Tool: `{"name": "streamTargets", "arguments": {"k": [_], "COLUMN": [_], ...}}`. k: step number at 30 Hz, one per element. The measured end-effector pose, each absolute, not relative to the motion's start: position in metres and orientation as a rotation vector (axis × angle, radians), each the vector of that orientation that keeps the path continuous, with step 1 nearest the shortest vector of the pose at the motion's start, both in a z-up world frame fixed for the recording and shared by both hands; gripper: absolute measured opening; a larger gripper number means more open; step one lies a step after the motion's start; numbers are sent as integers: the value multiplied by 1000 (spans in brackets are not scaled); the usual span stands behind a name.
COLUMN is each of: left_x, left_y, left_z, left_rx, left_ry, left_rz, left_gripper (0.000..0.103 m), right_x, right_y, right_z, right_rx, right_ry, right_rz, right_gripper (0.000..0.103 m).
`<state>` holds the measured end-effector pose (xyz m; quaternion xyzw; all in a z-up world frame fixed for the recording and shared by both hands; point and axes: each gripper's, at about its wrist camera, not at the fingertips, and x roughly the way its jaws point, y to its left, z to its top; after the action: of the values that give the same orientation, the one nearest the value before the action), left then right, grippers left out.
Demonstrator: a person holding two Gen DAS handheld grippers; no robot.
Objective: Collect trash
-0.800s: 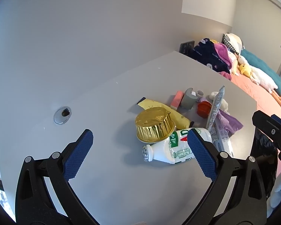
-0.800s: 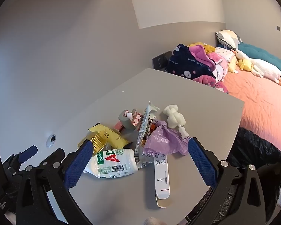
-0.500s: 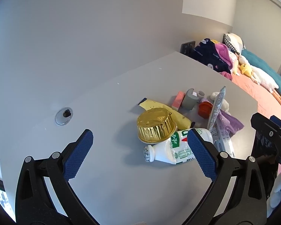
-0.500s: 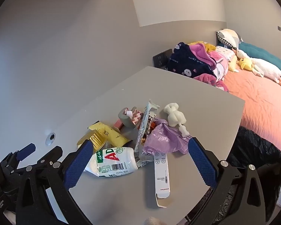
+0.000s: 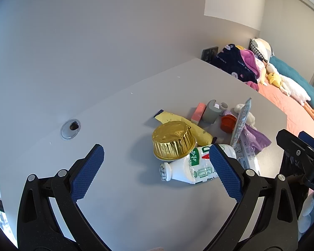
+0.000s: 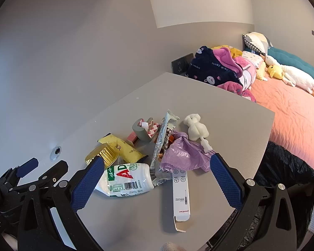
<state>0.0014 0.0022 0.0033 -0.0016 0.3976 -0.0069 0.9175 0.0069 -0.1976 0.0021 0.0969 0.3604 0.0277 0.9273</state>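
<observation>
I hold both claws spread wide and empty — left claw, right claw — above the grey tabletop. The trash pile lies between them: white bottle beside gold foil cup.

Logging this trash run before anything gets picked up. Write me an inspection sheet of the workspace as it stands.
Surface: grey table with a grommet hole.
Job's things: gold foil cup upside down, its rim overlapping a lying white AD bottle; yellow wrapper; purple plastic bag; long white carton, end flap open; upright clear wrapper; black-lined bin beside the table.
Clutter: grey holder, pink box, red cap, white plush.
Grippers: left gripper and right gripper open, empty, above the table.
Cables: nothing seen.
Surroundings: bed with clothes and plush toys; wall socket.
</observation>
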Motion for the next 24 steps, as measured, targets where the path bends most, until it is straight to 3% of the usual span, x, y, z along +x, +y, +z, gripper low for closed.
{"name": "streamTargets", "arguments": {"k": [24], "left_x": [4], "left_y": [-3], "left_z": [2], "left_rx": [-14], "left_ry": [823], "left_rz": [-25], "left_gripper": [97], "right_x": [9], "right_y": [-199], "right_z": [3], "right_rx": [189], "right_ry": [742], "right_rz": [60], "right_gripper": [100]}}
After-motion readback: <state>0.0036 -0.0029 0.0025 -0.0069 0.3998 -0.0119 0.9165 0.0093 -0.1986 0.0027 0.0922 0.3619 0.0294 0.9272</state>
